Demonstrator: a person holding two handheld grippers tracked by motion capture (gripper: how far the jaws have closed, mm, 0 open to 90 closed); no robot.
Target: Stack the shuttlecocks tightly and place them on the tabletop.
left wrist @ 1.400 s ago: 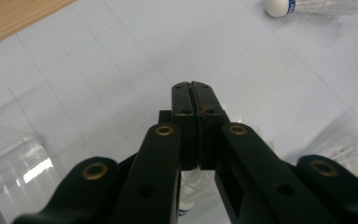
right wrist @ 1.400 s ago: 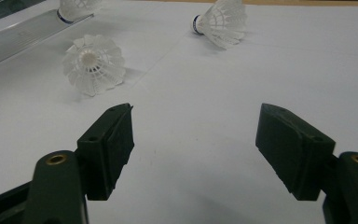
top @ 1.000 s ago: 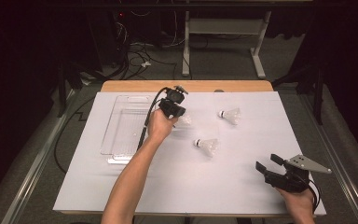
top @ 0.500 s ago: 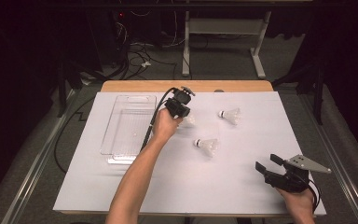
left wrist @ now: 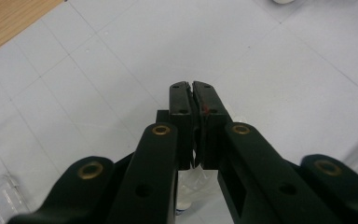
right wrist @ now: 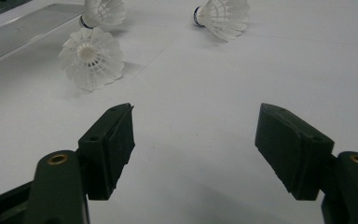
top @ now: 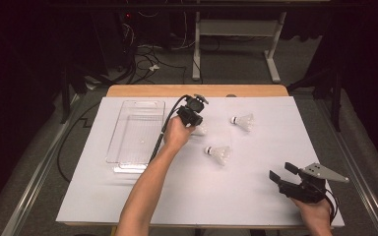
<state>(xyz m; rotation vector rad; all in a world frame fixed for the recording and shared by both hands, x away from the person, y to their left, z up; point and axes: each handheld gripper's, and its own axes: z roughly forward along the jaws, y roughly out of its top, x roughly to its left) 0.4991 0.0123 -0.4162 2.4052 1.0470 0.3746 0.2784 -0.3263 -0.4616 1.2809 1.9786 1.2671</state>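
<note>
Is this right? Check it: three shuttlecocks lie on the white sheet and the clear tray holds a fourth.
Not quite. The clear tray holds nothing, as the high view shows. Three shuttlecocks do lie on the white sheet: one by the left hand-held gripper, two apart.

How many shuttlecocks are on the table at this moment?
3. One shuttlecock lies at the left gripper, partly hidden by it; a second shuttlecock lies farther right near the table's far edge; a third shuttlecock lies mid-table, nearer the person. The clear tray looks empty.
</note>
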